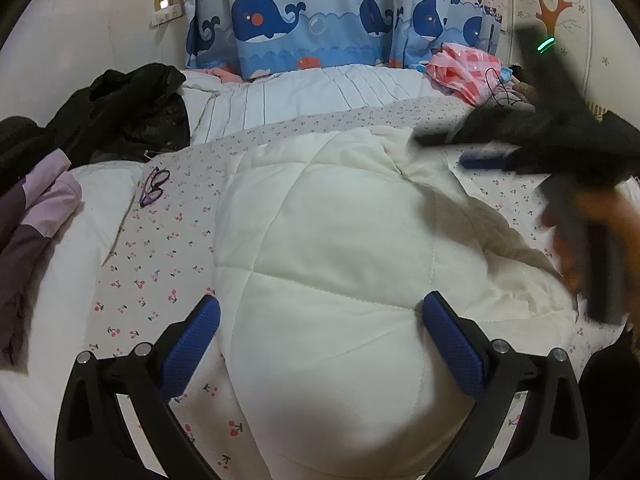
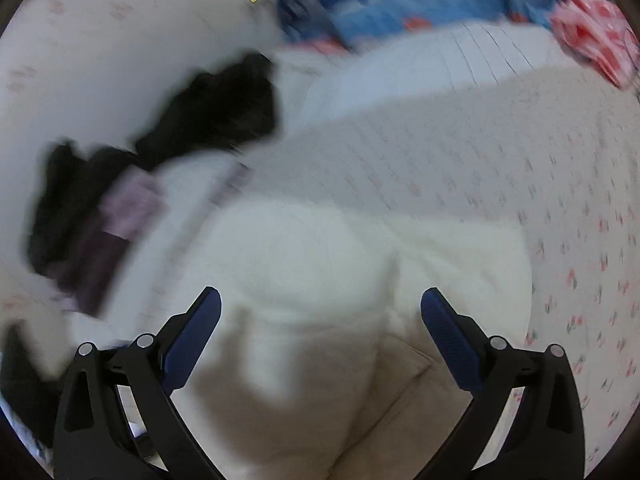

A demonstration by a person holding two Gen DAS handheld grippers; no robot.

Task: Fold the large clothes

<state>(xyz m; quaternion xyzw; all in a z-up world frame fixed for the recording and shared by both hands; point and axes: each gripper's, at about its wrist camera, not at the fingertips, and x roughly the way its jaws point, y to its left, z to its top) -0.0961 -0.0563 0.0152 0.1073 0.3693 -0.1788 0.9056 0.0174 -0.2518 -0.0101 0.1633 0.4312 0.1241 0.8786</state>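
Both blue-padded fingers of the left gripper (image 1: 320, 344) stand wide apart, holding nothing, above the cream quilted padded garment (image 1: 332, 264). From the left wrist camera, that garment lies on the cherry-print bedsheet (image 1: 160, 248), puffy and soft, stitched into large squares, its long axis running from the camera toward the whale-print blue curtain (image 1: 320, 20). A pair of purple-framed glasses (image 1: 154, 186) rests on the sheet to its left, near a heap of black clothing (image 1: 132, 108). At right, the right gripper (image 1: 476, 152) shows blurred, with one blue pad visible; its opening cannot be judged there.

From the right wrist camera, heavily blurred, the right gripper (image 2: 320, 340) is spread wide and empty over the same cream garment (image 2: 320, 264), with the black heap (image 2: 224, 104) at upper left.
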